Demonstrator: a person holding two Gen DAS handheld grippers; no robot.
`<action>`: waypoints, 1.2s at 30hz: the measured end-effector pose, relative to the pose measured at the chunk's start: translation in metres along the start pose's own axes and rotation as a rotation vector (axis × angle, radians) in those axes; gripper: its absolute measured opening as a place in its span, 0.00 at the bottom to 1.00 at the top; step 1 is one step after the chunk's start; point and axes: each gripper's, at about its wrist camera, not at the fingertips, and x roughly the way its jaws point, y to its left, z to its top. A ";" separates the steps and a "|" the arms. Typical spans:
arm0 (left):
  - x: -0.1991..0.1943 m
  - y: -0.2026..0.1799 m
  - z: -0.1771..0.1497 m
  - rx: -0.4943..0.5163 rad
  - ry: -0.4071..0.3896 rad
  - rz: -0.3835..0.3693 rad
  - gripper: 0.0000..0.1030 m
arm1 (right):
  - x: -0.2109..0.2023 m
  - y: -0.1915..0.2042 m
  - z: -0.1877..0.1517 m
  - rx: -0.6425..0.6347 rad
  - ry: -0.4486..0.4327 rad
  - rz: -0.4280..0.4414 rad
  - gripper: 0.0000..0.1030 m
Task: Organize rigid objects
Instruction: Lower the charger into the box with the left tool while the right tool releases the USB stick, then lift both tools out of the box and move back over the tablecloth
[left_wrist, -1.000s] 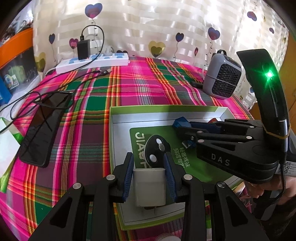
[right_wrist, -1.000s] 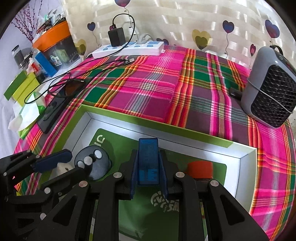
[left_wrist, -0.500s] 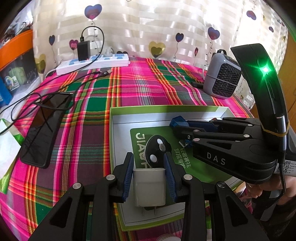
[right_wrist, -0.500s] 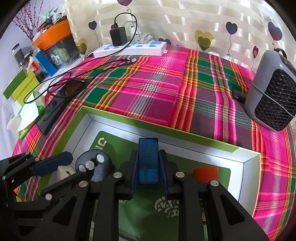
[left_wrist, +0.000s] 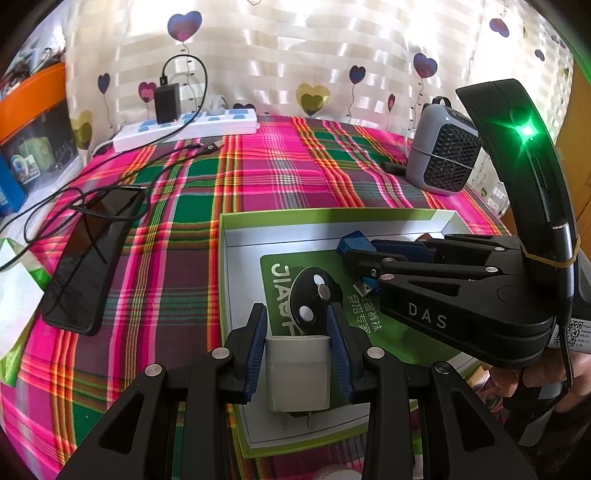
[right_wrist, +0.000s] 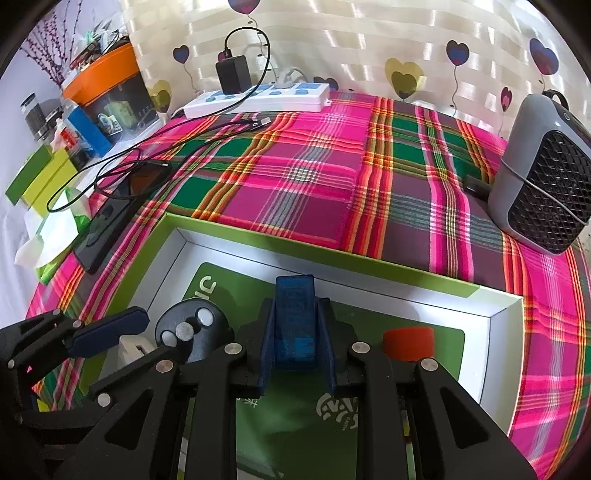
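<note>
My left gripper (left_wrist: 297, 325) is shut on a white plug adapter (left_wrist: 298, 373), prongs pointing toward the camera, held over the near part of a green-rimmed white box (left_wrist: 332, 216). My right gripper (right_wrist: 295, 325) is shut on a blue USB device (right_wrist: 295, 325), held over the same box (right_wrist: 354, 254); it also shows in the left wrist view (left_wrist: 356, 243). A black round part with silver dots (left_wrist: 314, 295) lies in the box in front of the adapter, also seen in the right wrist view (right_wrist: 192, 328). A red cylinder (right_wrist: 408, 341) lies in the box's right part.
The box sits on a plaid cloth (right_wrist: 303, 173). A black phone with cables (left_wrist: 92, 254) lies to the left. A white power strip with a black charger (left_wrist: 184, 127) is at the back. A grey fan heater (right_wrist: 546, 173) stands at the right.
The right gripper with the blue device has shifted slightly left and forward over the box. The left gripper has barely moved.
</note>
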 end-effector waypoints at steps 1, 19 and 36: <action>0.000 0.000 0.001 0.000 0.000 0.000 0.32 | 0.000 0.000 0.000 0.001 0.000 0.000 0.24; -0.012 0.000 -0.002 0.002 -0.022 0.017 0.38 | -0.013 0.003 -0.005 0.015 -0.044 -0.009 0.40; -0.049 -0.007 -0.021 0.013 -0.080 0.026 0.38 | -0.054 0.007 -0.029 0.049 -0.118 -0.023 0.41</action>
